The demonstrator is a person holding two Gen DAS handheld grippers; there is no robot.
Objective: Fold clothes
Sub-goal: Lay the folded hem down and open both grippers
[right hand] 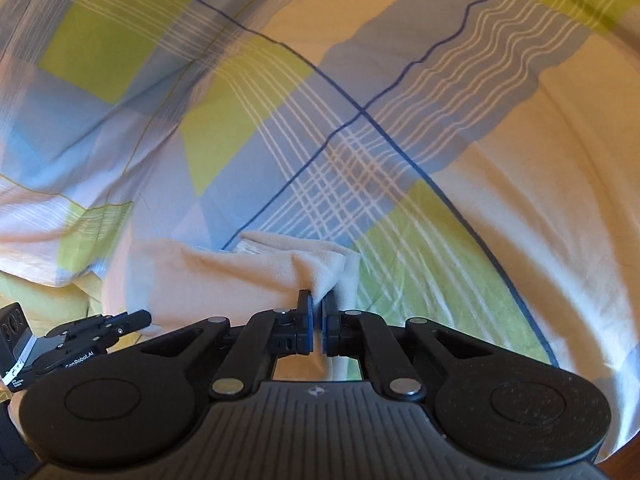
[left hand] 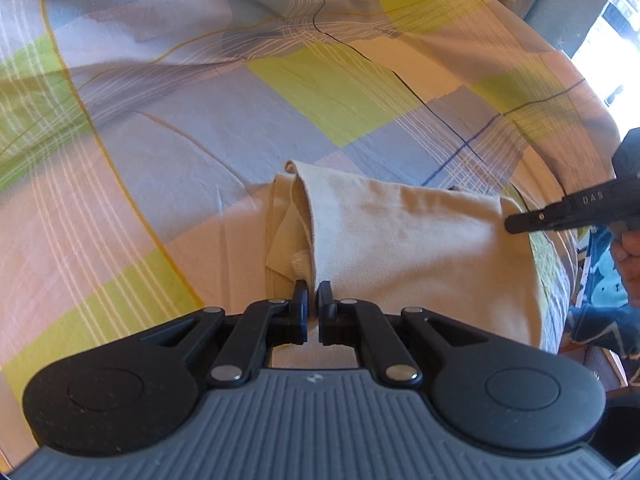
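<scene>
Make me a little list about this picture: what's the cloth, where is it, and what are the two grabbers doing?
Cloth: beige garment, folded over on itself
Where: lying on a checked bedsheet of green, blue and peach
Left gripper: shut, pinching the garment's near edge
Right gripper: shut, pinching a fold at the garment's other end
Person: a hand holds the right gripper
</scene>
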